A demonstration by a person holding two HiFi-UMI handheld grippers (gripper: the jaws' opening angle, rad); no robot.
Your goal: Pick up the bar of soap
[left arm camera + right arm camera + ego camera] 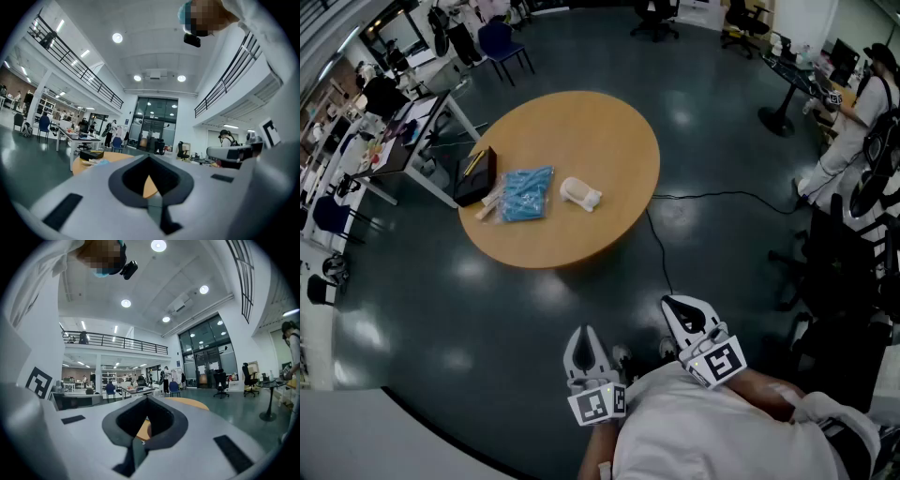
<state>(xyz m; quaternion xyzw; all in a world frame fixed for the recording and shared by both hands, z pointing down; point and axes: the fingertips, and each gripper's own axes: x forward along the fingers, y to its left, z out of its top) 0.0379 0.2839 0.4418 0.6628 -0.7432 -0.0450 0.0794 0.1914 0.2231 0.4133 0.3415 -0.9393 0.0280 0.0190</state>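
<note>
I hold both grippers low against my body, well apart from the round wooden bench (591, 131), with bare dark floor (487, 309) between us. The left gripper (585, 332) has its jaws together, tips meeting, and nothing sits between them. The right gripper (673, 306) is the same, with its jaws closed on nothing. In the left gripper view the left gripper's (149, 158) tips meet in a point, and only the bench top shows through the gap behind them. The right gripper view shows the right gripper (146, 399) in the same way.

The bar of soap (580, 193) is white and lies on the bench near its middle, a little toward my edge, with nothing touching it. Just beside it, on the side toward the left edge, is a blue packet (526, 193). A small pale thing (487, 206) lies against the packet's far side. A black box (476, 175) sits at the bench's left edge.

A black cable (659, 248) runs across the floor from the bench's right edge toward my feet, lying on my line to the soap. A person in white (853, 112) stands far off on the right beside a dark desk. A blue chair (502, 42) stands beyond the bench.
</note>
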